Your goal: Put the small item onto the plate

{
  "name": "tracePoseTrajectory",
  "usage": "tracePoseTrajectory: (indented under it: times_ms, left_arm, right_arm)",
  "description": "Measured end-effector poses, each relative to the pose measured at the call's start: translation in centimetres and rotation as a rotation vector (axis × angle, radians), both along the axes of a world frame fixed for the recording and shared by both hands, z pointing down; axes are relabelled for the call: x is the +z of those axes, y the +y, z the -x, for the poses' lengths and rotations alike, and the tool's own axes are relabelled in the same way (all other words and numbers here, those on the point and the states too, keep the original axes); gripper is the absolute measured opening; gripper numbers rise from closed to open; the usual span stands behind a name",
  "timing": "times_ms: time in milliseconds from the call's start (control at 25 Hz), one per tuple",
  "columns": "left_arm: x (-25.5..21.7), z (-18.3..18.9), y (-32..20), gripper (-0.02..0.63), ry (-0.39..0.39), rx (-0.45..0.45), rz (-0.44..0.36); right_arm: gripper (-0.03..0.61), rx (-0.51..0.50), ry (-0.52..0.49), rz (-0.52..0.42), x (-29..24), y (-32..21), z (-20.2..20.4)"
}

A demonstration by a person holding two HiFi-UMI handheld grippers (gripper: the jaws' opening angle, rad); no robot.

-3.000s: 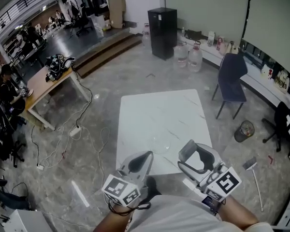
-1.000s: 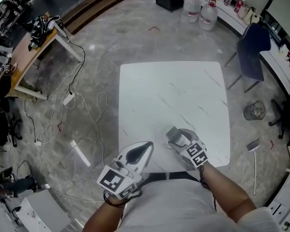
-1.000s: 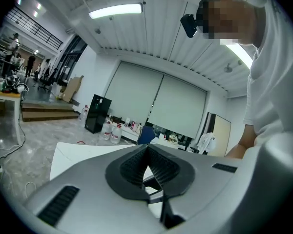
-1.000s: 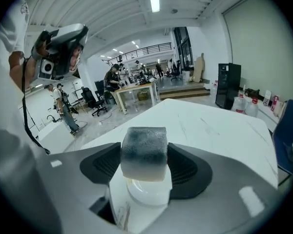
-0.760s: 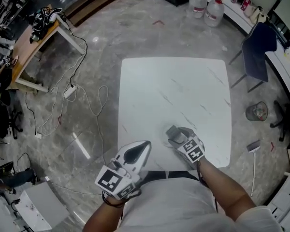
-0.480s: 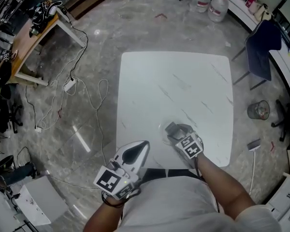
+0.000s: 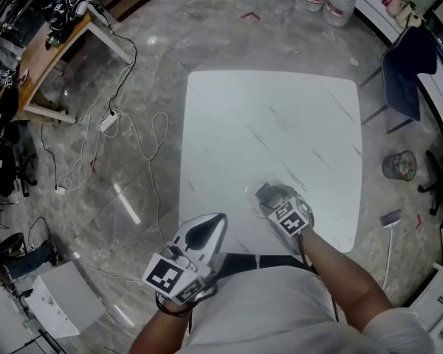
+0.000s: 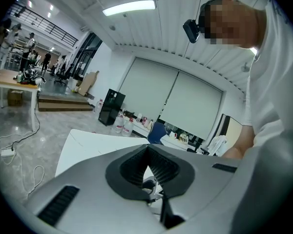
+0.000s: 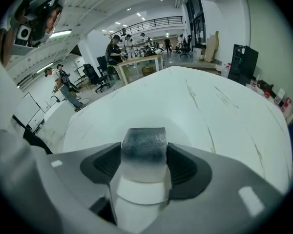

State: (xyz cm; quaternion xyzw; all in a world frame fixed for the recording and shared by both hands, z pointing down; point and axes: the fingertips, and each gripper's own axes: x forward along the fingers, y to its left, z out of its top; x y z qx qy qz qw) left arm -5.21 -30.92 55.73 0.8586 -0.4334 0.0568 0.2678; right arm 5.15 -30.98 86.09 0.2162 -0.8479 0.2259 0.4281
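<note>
The small item (image 9: 143,150) is a grey-and-white block, and my right gripper (image 9: 144,155) is shut on it. A faint round plate (image 9: 181,132), pale on the white table, lies just beyond and under the block. From the head view the right gripper (image 7: 269,195) hangs over that plate (image 7: 252,195) near the table's front right. My left gripper (image 7: 215,221) is held back at the table's front edge, jaws shut with nothing between them; in its own view the left gripper (image 8: 147,149) points across the table.
The white marble-patterned table (image 7: 273,124) stretches away ahead. A dark chair (image 7: 404,72) and a bin (image 7: 399,164) stand to the right on the floor, and cables (image 7: 144,146) trail on the left beside a wooden desk (image 7: 40,57).
The right gripper has gone from near the body out over the table to the plate and edged slightly forward. The left gripper has stayed at the front edge.
</note>
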Motion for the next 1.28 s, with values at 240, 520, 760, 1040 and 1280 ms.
tracePoseTrajectory:
  times_ms: [240,520,760,1040,1280]
  left_arm:
    - [0.4,0.4,-0.1,0.005,-0.001,-0.004,0.007]
    - [0.3,0.8,-0.1,0.005,0.007,-0.013,-0.006]
    - [-0.1,1.3,-0.2,0.005,0.003,-0.001,-0.004]
    - [-1.5,1.3,0.1,0.005,0.026,0.024,-0.028]
    - [-4.4,1.9,0.6,0.005,0.031,0.066,-0.081]
  right_arm:
    - [0.287,-0.034,0.037,-0.006,1.0,0.3,0.4]
    - [0.29,-0.038,0.062,-0.017,1.2,0.1,0.5]
    - [0.288,-0.02,0.051,-0.036,0.1,-0.3,0.6]
    - [0.215,0.039,-0.081,-0.14,-6.6,-1.1,1.5]
    - [0.079,0.115,-0.198,-0.292,-15.6,-1.5,2.5]
